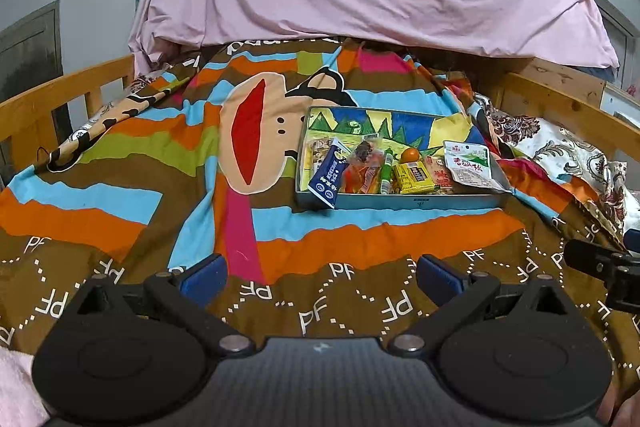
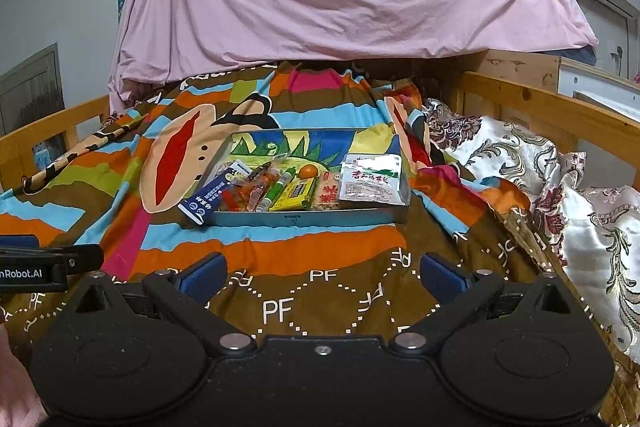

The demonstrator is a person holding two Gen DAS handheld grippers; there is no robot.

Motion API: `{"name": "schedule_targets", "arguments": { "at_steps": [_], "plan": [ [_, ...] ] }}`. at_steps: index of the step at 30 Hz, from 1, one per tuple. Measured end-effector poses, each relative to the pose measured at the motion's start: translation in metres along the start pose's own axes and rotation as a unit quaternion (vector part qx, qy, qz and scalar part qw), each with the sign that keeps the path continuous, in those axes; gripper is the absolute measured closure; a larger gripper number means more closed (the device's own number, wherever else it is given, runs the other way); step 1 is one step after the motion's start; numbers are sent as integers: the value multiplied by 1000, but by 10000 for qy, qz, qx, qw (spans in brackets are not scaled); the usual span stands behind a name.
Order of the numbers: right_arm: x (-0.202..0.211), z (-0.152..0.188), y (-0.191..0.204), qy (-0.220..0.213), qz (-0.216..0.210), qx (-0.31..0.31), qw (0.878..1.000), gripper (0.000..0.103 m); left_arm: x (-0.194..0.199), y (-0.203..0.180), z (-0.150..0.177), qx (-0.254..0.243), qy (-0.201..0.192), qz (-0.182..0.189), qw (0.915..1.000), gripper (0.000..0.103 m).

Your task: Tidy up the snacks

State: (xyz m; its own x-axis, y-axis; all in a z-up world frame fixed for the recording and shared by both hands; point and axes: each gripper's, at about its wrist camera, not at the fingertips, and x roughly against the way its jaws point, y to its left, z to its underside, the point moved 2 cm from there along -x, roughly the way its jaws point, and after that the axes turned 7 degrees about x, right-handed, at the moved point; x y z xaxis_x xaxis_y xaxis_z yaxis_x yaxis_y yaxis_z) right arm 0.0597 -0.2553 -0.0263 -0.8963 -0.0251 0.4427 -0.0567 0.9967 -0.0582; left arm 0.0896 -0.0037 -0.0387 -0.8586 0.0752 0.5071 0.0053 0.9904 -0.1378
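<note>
Left wrist view: left tool [image 1: 320, 279] spread wide, holding nothing, low over the bedspread [image 1: 120, 163]. Right tool [image 2: 320, 277] likewise spread and unloaded. Snack tray [image 2: 312, 217] sits on the bed ahead of both tools, well apart; blue packet [image 2: 204, 201] overhangs its left corner.

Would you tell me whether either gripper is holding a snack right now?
Neither: the left gripper and right gripper are both open and empty, short of the tray.

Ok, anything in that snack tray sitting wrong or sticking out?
Yes: the blue packet lies tilted across the tray's front-left corner, its lower end hanging out over the rim. The white pouch leans on the right wall. Nothing looks spilled or torn.
</note>
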Motion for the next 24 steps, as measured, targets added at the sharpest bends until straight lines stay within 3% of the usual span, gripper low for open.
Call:
{"name": "schedule_targets", "arguments": {
  "at_steps": [24],
  "plan": [
    [-2, 5, -3, -1, -6, -13, 10000, 1, -2, 1, 1, 5, 34, 21, 10000, 0]
  ]
}}
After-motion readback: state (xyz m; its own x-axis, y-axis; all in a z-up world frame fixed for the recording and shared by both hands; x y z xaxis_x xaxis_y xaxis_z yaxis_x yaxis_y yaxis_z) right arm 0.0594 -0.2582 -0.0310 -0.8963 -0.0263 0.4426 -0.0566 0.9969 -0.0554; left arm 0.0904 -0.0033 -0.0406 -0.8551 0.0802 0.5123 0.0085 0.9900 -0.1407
